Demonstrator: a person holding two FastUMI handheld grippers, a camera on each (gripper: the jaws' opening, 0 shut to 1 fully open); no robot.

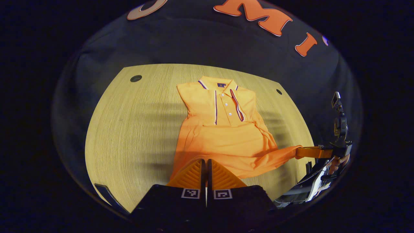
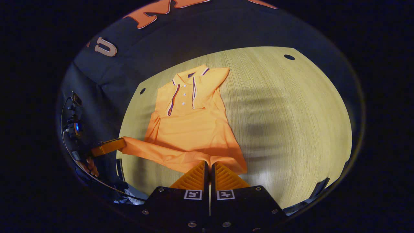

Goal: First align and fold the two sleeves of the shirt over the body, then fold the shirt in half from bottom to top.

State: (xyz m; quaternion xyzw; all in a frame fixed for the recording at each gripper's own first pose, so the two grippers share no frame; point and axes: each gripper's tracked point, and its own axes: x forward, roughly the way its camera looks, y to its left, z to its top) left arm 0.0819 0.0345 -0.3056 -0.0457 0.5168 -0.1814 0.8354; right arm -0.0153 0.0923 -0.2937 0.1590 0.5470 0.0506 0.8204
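Pinching the bottom hem of the shirt, our left claw has its two fingers pressed together on the cloth at one lower corner. Off to the side in the left gripper view we see our right claw, held by a hand, drawing the other lower corner out into a stretched point. In the right gripper view that right claw is likewise closed on the hem, both fingers squeezed onto the fabric, with the left claw farther off holding its corner taut. Beyond our claws the shirt lies face up on the wooden table, collar toward the far wall, buttons showing, its sleeves already tucked in over the body. Two dark round holes sit in the table's far corners.
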